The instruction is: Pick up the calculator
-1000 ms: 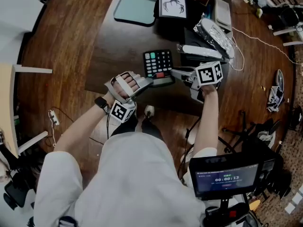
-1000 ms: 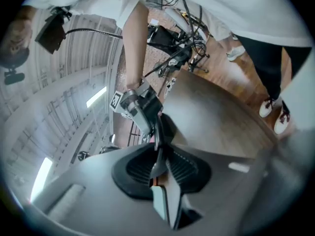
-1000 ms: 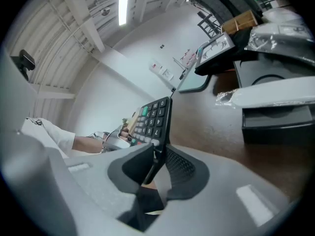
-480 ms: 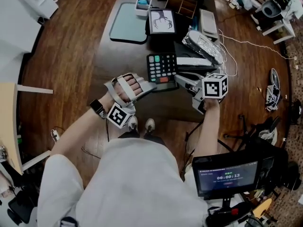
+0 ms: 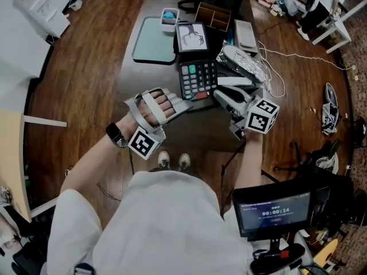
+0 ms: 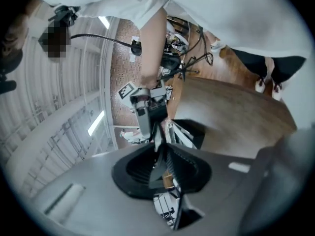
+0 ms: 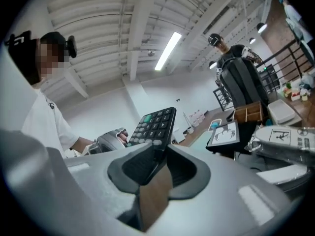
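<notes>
The black plastic calculator [image 5: 198,79] with grey keys is now hanging clear of the dark wooden table [image 5: 189,128]. A second ago it was lying flat there, close to the table's near edge. Both hands are carrying it upward, so the pick-up looks all but done. The left gripper [image 5: 183,103] is clamping the calculator's near left corner, its jaws closed on the thin edge. The right gripper [image 5: 222,95] is gripping the near right corner in the same way. The calculator is reaching away from both pairs of jaws, tilted, keys up. No brand is showing on it, and its key numerals are too small to read with certainty. Behind the right gripper, a black monitor [image 5: 275,213] is displaying a timer reading 00:00:14.
</notes>
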A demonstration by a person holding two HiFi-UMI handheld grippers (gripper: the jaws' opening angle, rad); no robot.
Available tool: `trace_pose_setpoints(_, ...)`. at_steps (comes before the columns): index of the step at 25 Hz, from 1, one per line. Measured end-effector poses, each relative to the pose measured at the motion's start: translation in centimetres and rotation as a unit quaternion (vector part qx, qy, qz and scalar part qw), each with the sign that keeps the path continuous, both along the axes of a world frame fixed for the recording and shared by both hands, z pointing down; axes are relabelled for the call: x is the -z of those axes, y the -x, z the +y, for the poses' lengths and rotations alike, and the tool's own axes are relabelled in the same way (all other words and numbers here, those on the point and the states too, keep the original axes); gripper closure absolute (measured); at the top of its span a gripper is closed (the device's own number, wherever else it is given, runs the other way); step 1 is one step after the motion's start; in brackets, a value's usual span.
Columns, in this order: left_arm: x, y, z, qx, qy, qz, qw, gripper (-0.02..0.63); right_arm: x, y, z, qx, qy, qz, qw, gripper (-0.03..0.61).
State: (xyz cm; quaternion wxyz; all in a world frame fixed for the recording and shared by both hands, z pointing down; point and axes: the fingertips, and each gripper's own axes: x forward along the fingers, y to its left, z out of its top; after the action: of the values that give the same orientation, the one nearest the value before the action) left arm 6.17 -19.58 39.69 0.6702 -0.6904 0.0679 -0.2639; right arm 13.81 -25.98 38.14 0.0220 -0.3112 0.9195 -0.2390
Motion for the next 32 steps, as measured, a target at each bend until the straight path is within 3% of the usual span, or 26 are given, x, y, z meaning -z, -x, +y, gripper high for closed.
trace_pose_setpoints(6,2.6,0.2,0.2,-0.010,-0.037,0.006,0.9993,0.535,3.3,-0.2,0.6,-0.060,-0.101,-0.016,0.993,0.492)
trace_pose_setpoints(11,3.5,0.0,0.8,-0.018,-0.036,0.018,0.9990,0.534,5.2,-0.4,1.1,-0.110,-0.158,-0.008,0.981,0.492)
trace_pose_setpoints(17,3.8,-0.1,1.0,-0.014,-0.045,0.031,0.9984,0.537,5.5,-0.5,1.2,-0.121,-0.154,-0.041,0.980,0.492)
trace_pose_setpoints(32,3.7,-0.2,1.3,-0.028,-0.054,0.041,0.9973,0.537,5.6,-0.7,1.3,-0.121,-0.150,-0.057,0.980,0.492)
